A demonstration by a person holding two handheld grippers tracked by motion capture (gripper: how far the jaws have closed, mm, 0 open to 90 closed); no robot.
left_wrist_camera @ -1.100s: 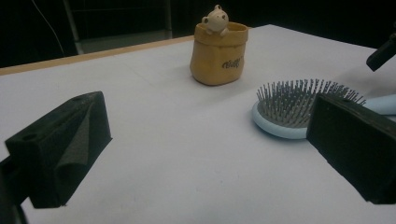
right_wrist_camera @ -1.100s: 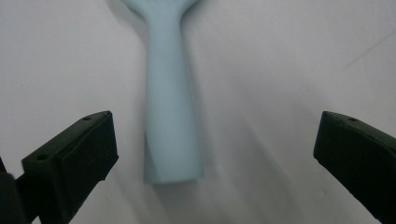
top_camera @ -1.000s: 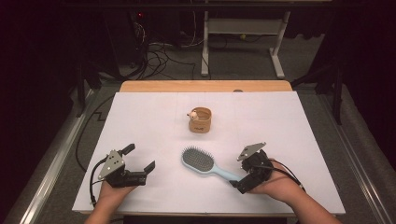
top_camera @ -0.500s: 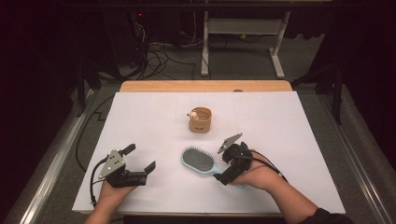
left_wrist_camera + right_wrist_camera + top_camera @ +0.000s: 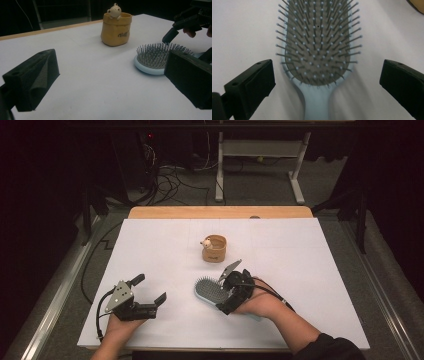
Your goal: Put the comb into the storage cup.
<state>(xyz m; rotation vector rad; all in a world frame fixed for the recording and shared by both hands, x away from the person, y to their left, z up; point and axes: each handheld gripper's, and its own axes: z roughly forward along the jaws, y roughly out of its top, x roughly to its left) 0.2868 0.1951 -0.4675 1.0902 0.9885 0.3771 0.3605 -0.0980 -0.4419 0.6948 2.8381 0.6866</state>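
- Pale-blue hairbrush [image 5: 212,293] lies bristles-up on the white worktop [image 5: 310,265], near the pot [image 5: 214,248].
- Right tool [image 5: 227,287] has moved in from the right; jaws wide apart straddle the handle neck, nothing gripped: grasp imminent.
- Left tool [image 5: 148,291] rests gaping, empty.

On my screens: a pale blue hairbrush [image 5: 318,100] with a grey pad and blue-tipped dark bristles, a mustard-yellow pouch-shaped cup [image 5: 115,30] with dark lettering and a cream bear at its rim, matte black fingers [image 5: 249,86], a white table [image 5: 150,250] edged in light wood.
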